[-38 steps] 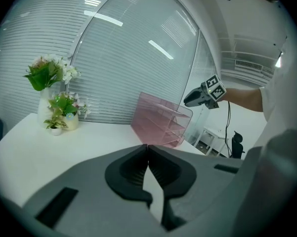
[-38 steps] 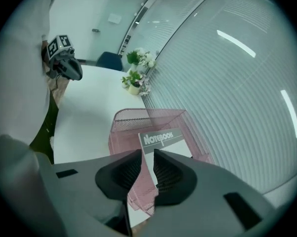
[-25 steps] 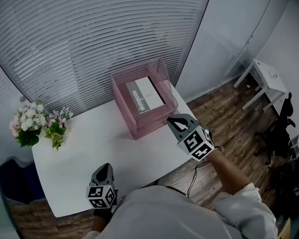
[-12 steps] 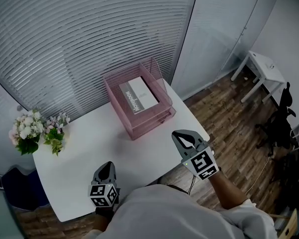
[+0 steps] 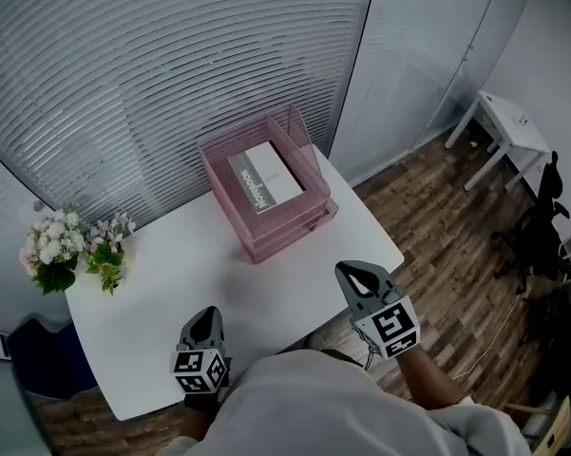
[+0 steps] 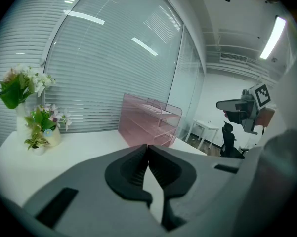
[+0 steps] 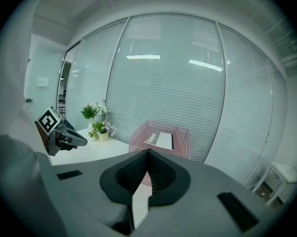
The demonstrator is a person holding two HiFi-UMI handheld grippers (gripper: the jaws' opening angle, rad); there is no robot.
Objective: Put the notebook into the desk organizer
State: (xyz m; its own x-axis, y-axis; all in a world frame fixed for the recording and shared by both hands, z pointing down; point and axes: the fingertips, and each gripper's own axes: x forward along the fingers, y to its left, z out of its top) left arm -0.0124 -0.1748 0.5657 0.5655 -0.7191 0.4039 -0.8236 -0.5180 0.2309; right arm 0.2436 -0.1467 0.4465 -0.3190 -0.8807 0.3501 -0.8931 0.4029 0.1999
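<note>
The white and grey notebook (image 5: 265, 177) lies flat in the top tray of the pink wire desk organizer (image 5: 287, 227), which stands at the far right of the white desk (image 5: 171, 274). The organizer (image 7: 138, 139) with the notebook (image 7: 160, 139) also shows in the right gripper view, and the organizer (image 6: 148, 125) in the left gripper view. My right gripper (image 5: 350, 275) hangs shut and empty off the desk's near right edge, well short of the organizer. My left gripper (image 5: 201, 323) is shut and empty over the desk's near edge.
Two small pots of flowers (image 5: 71, 250) stand at the desk's far left corner. Slatted blinds (image 5: 152, 55) run behind the desk. A white side table (image 5: 513, 136) and a dark office chair (image 5: 537, 245) stand on the wooden floor to the right.
My right gripper has drawn back from just in front of the organizer toward me, down past the desk's right edge. The left gripper has stayed in place.
</note>
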